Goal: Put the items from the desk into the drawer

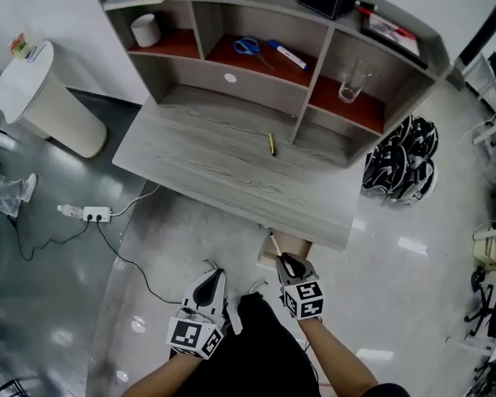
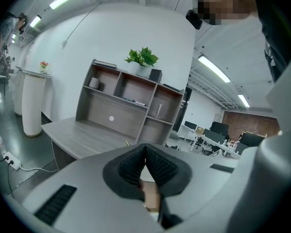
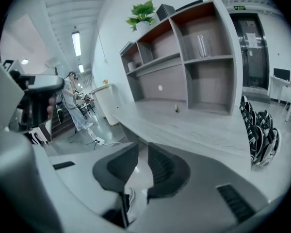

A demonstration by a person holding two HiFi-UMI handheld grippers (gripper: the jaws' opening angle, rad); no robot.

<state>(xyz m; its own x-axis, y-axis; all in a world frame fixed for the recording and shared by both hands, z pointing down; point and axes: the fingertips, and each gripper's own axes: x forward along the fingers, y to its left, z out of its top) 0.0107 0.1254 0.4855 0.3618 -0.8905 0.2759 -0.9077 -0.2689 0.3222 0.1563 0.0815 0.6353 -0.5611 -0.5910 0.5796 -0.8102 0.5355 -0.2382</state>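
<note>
My left gripper [image 1: 213,278] hangs low in front of the desk [image 1: 190,151], well short of its edge. Its own view shows the pads meeting at the tips with nothing pinched; only a brown patch shows behind the gap further back.

The one loose item on the desktop is a yellow pen [image 1: 272,144], lying flat near the back, just in front of an upright of the hutch [image 1: 231,77]. I judge it light, stiff and smooth, so it is likely to roll or skid if nudged from one side. I would straddle the barrel at mid-length, pads low to the wood, and close gently. The scissors [image 1: 248,46], marker [image 1: 288,55] and glass [image 1: 353,81] on the shelves may count too. The glass is the fragile one.

The drawer [image 1: 291,245] stands pulled out under the desk's front edge, its brown inside showing. My right gripper [image 1: 288,261] is just over it, jaws a little apart and empty, with floor showing through the gap.

Only the head view shows the drawer and both tools together. It also shows a pale sliver [image 1: 274,242] ahead of the right tips, which I cannot identify. The gripper views settle the jaws. The left one adds a plant [image 2: 142,57] on top of the hutch, and the right one a person [image 3: 77,106] standing far off.
</note>
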